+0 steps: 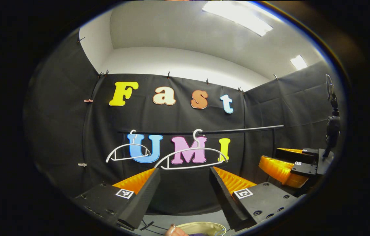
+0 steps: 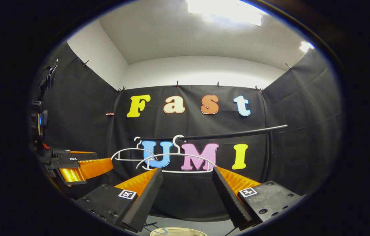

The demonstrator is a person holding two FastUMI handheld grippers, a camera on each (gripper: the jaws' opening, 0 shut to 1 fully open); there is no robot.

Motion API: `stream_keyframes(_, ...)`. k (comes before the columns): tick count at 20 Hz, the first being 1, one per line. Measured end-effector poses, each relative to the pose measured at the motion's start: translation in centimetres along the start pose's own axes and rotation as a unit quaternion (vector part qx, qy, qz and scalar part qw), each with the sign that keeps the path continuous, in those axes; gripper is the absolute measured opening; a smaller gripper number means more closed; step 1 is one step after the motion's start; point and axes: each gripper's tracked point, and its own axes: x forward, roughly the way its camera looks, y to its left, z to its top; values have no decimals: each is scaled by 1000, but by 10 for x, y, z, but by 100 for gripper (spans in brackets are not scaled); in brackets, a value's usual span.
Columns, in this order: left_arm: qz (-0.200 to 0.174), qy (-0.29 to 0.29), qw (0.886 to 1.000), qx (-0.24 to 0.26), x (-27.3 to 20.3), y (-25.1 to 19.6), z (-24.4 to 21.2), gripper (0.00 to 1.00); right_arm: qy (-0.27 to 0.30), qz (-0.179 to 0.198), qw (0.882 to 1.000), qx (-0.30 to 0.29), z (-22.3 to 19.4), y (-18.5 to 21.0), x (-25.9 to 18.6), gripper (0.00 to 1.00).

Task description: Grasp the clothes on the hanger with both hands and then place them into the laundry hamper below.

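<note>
Clothes look gone: both hangers [image 1: 191,157] bare, hamper [image 1: 201,227] rim below; left claw [image 1: 185,190] and right claw [image 2: 186,193] gape apart.

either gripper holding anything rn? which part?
Nothing held. Left gripper and right gripper are both open, with no cloth between the fingers. Both hangers on the rail are bare.

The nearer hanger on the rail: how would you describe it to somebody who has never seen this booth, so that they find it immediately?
Find the dark rail that runs across the booth's back wall. Two bare white hangers hook over it, both without clothes. The nearer hanger looks larger and hangs lower, straight ahead between the left gripper and its open fingers; the other hanger sits smaller, to its left.
</note>
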Motion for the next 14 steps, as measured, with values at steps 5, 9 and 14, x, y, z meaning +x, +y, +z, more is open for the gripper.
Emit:
stream_keyframes(5,-3,0,1000,0,-2,-1,1,98,-2,-5,1000,2,3,-7,-3,97)
stream_keyframes(9,-1,2,1000,0,-4,0,0,92,-2,-4,1000,0,3,-7,-4,100)
stream_keyframes(14,4,1,1000,-2,-6,1,0,95,-2,3,1000,3,3,-5,-4,97)
